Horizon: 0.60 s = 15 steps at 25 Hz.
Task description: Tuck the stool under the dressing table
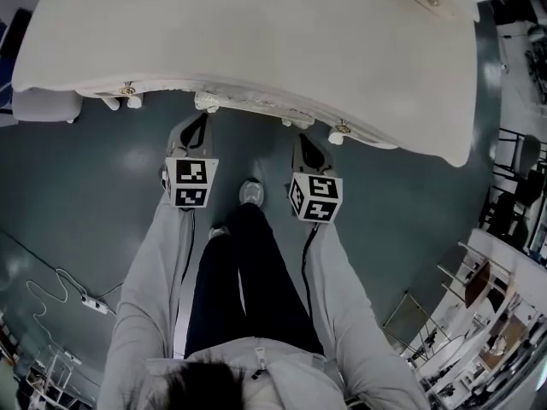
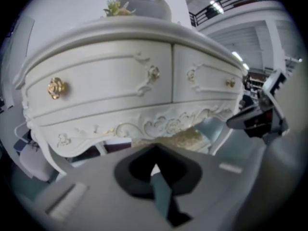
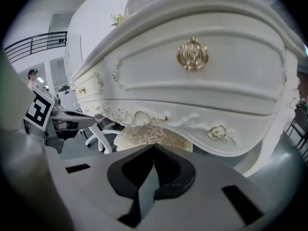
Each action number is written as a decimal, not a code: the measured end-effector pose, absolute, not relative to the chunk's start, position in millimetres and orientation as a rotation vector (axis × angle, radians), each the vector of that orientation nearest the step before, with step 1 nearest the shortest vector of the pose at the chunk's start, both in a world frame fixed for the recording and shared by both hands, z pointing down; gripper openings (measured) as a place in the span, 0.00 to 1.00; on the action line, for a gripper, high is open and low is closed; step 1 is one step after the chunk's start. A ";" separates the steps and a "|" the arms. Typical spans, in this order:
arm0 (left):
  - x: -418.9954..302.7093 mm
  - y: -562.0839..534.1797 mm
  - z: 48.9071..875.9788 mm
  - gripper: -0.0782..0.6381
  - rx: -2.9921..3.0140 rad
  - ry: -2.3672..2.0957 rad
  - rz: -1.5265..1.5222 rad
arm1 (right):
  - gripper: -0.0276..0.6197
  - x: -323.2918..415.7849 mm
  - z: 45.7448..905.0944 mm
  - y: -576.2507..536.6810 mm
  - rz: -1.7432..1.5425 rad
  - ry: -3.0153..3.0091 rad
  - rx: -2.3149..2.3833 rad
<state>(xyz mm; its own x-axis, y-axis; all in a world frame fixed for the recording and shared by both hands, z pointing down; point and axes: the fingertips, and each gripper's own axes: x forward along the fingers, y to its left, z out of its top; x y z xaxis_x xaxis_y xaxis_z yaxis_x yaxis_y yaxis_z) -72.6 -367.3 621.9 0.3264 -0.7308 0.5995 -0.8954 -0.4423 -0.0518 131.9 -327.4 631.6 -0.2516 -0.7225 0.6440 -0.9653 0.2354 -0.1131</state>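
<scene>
The white dressing table [image 1: 256,32] fills the top of the head view, its carved drawer front [image 2: 106,85] with gold rose knobs [image 3: 192,53] facing both gripper views. The stool's cream patterned seat [image 3: 154,136] sits under the table's apron, partly hidden by it; in the left gripper view only a strip of the stool seat [image 2: 185,137] shows. My left gripper [image 1: 192,135] and right gripper [image 1: 306,148] hang side by side just before the table's front edge. The left gripper [image 2: 155,149] and the right gripper [image 3: 154,148] are both shut, with nothing between their jaws, clear of the stool.
The person's legs and a shoe [image 1: 251,193] stand between the grippers on the grey floor. A cable with a power strip [image 1: 94,304] lies at the left. Shelving and racks [image 1: 491,314] crowd the right. A white seat [image 1: 47,105] sits by the table's left end.
</scene>
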 end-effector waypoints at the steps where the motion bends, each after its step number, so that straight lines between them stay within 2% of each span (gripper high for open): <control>1: -72.7 -363.6 613.8 0.12 2.312 -1.456 0.785 | 0.05 130.0 623.6 -324.1 0.696 -2.057 1.552; 15: -77.8 -318.6 496.8 0.12 2.424 -1.467 0.631 | 0.05 114.7 500.5 -284.8 0.562 -2.171 1.635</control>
